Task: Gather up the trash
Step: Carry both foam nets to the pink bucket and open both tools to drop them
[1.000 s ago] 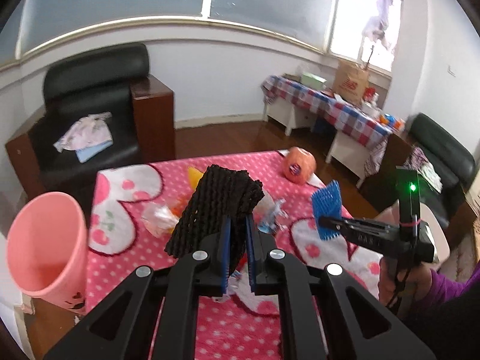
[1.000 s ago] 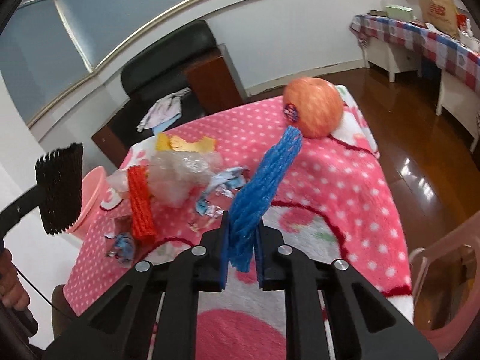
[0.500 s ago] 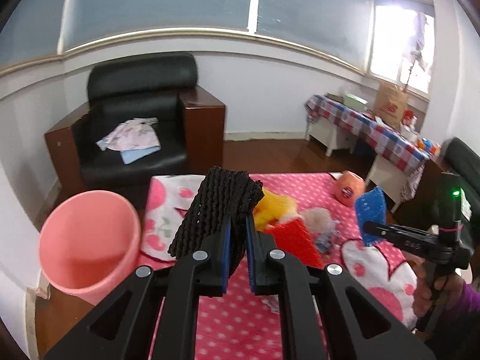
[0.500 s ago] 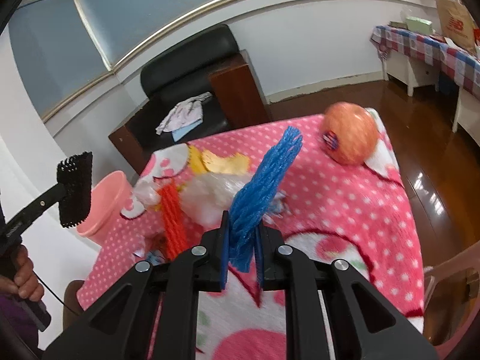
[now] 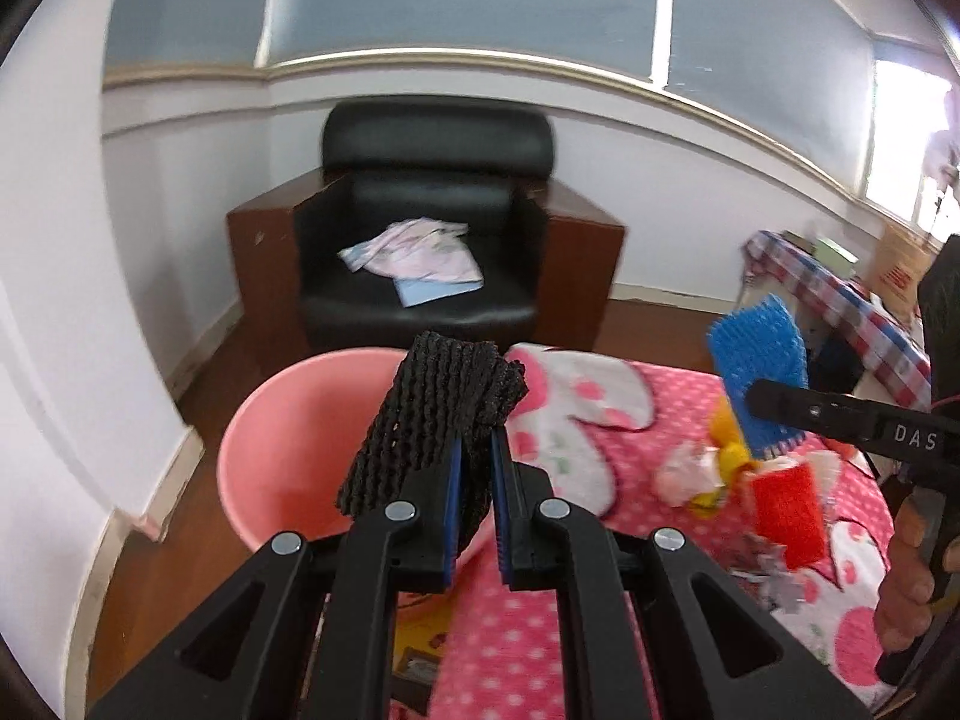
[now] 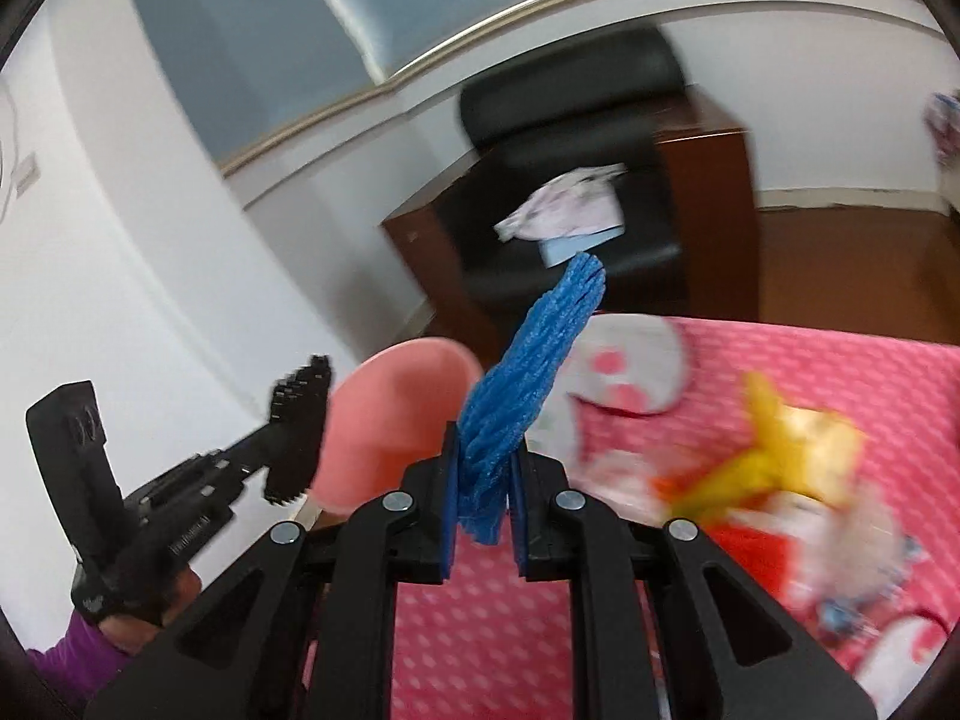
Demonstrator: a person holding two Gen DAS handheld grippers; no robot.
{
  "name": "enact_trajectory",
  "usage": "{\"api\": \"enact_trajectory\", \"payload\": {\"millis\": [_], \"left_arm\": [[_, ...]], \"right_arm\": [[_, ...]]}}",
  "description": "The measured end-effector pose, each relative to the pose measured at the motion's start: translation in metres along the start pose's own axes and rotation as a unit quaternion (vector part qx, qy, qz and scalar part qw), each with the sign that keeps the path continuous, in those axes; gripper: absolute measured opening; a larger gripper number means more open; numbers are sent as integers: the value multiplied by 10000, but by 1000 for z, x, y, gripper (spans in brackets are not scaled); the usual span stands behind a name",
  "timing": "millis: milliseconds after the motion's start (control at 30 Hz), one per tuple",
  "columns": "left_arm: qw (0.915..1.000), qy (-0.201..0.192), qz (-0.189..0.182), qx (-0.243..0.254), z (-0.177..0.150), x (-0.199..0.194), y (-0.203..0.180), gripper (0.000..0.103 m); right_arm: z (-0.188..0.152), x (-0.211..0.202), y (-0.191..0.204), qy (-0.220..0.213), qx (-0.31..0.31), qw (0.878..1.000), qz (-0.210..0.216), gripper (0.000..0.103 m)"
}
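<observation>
Both my hands have swung toward the pink bin [image 5: 288,420] beside the tabletop [image 5: 600,630]. My left tool [image 5: 474,498] stays clenched on the black foam net [image 5: 432,414], ribbed and floppy, now over the bin's rim. My right tool [image 6: 483,498] grips the blue foam net [image 6: 528,384], just beside the bin.
</observation>
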State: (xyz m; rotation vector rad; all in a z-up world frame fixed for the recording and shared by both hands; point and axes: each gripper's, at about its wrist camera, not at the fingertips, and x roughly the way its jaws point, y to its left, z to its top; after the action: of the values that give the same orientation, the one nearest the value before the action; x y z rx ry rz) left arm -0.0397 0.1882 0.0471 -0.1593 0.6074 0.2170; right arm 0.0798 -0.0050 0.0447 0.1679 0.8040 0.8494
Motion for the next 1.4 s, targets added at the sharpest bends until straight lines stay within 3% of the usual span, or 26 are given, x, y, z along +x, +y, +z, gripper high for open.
{"api": "enact_trajectory", "payload": {"millis": [233,567,600,667,733,833,1133,1400], "left_arm": [[9998,132,25,-153,-9,21,31,9],[9986,287,79,-441,-16,57,66,10],[9984,321,107,-457,-16,60,68,10],[9980,363,129,-496,-18,62,70,22],[9978,335,168,-553,-18,62,73,38],[9979,270,178,-567,-18,57,74,39],[9976,125,218,-640,-17,32,66,40],[9994,2,22,-353,-14,-2,30,40]], "right_arm": [[0,74,46,525,-298,9981,102,15],[-7,139,54,1094,-267,9936,-94,16],[-7,145,55,1148,-299,9929,-123,19],[-8,152,56,1230,-301,9919,-105,30],[-9,154,58,1253,-278,9917,-52,37],[-9,151,57,1218,-307,9921,-64,42],[-11,123,57,1050,-390,9937,-39,42],[-20,72,57,705,-453,9965,-56,42]]}}
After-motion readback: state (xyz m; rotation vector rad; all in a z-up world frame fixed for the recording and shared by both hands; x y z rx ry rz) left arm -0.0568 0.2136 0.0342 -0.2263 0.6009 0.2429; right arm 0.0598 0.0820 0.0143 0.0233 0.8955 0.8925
